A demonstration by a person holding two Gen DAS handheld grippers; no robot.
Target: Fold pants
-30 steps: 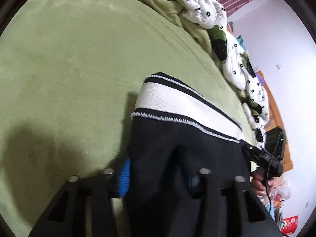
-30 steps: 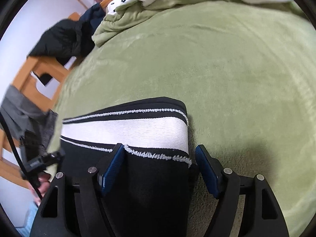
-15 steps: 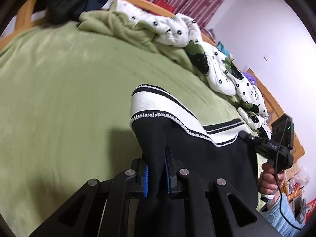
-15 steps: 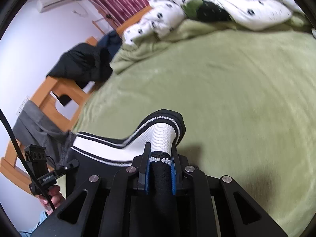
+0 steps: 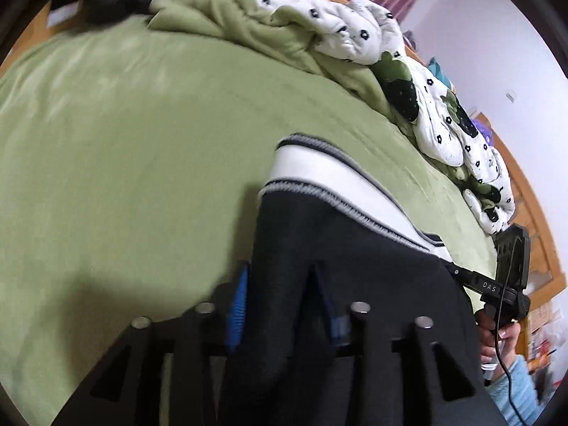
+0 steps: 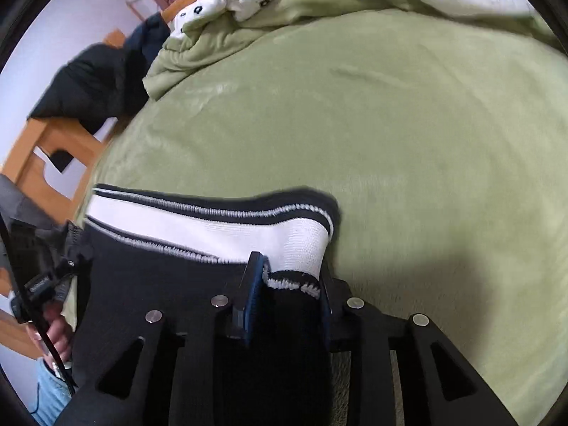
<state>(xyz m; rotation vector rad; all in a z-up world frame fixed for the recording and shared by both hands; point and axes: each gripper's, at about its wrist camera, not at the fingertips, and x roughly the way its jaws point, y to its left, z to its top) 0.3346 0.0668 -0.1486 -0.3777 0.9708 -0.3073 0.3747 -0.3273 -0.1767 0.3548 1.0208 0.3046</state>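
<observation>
Pants (image 5: 340, 248): black with a white, black-striped waistband, lying on the green bed cover (image 5: 142, 142), centre to lower right in the left wrist view, lower left to centre in the right wrist view (image 6: 220, 234). Left gripper (image 5: 284, 305), bottom centre of its frame: jaws have just been opening, now a narrow gap. The waistband corner's black cloth is between the blue pads (image 5: 237, 310); cloth fills the gap, but whether the pads press on it I can't tell. Right gripper (image 6: 289, 294), bottom centre of its frame: jaws have also just been opening, narrow gap, the other waistband corner between its pads (image 6: 254, 293), cloth touching both, grip looks loose. Each view catches the opposite gripper at its edge, with the hand (image 5: 504, 337) holding it: lower right in the left view, lower left in the right view (image 6: 53, 333); light blue sleeve (image 6: 49, 394) below. Rumpled white flower-print quilt (image 5: 355, 32) runs along the top and right of the left view. Dark clothes (image 6: 96, 81) on a wooden frame (image 6: 39, 149), upper left of the right view.
</observation>
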